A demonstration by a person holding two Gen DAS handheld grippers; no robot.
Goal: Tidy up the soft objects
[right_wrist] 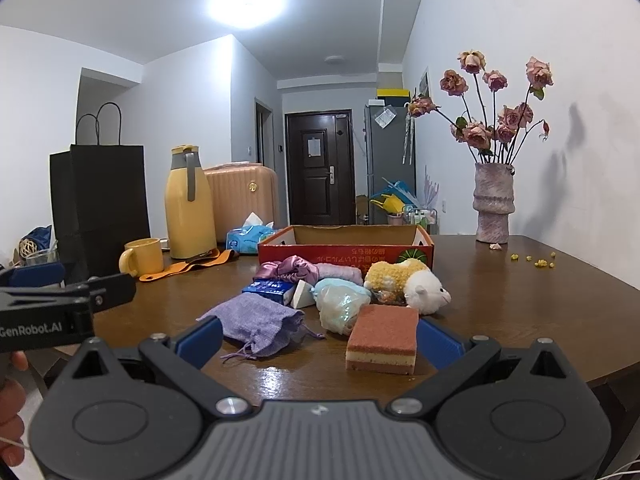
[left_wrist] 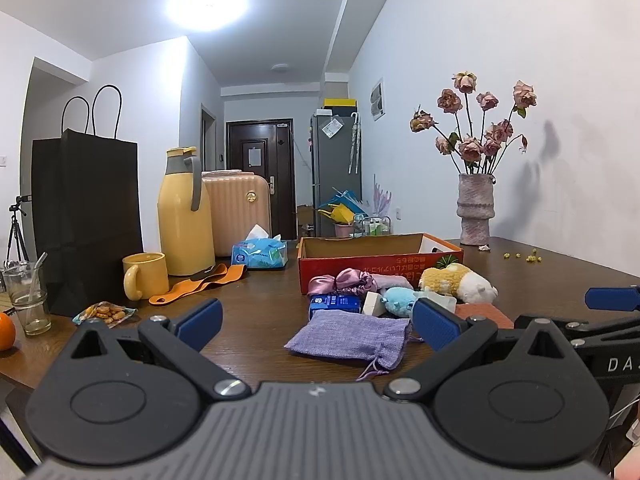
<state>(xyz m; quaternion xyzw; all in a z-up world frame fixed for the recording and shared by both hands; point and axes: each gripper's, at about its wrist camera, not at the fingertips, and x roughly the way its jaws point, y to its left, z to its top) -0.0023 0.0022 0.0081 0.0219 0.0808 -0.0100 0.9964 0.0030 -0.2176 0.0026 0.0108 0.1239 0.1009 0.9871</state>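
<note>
2 pairs of tongs hang low over the near edge of a dark wooden bench (right_wrist: 520,280), both spread wide and gripping nothing. At the far left stands a black paper bag (left_wrist: 86,216), with a yellow mug (left_wrist: 146,274) in front of it and a tall yellow flask (left_wrist: 184,212) just to the right. An orange strap (left_wrist: 200,282) lies flat past the mug, and a blue tissue pack (left_wrist: 260,254) sits behind it.

Between the blue pads of the left tongs (left_wrist: 316,324) lies a purple cloth pouch (left_wrist: 348,338), flat on the bench with its drawstring trailing toward the camera. Behind it a small blue packet (left_wrist: 334,304) touches a pink satin scrunchie (left_wrist: 344,280). All of the soft things are heaped in front of a red cardboard box (left_wrist: 380,266), outside it, against its front wall.

In the right wrist view, a pale blue plush toy (right_wrist: 340,298), partly under clear wrap, lies right of the pouch. A layered sponge (right_wrist: 382,340), reddish on top and pale beneath, rests just beside it, nearest the right tongs (right_wrist: 316,338). A yellow and white plush lamb (right_wrist: 412,280) lies on its side behind the sponge, touching the box. Well apart at the far right, a vase (right_wrist: 494,204) holds dried pink roses (right_wrist: 496,108).
</note>
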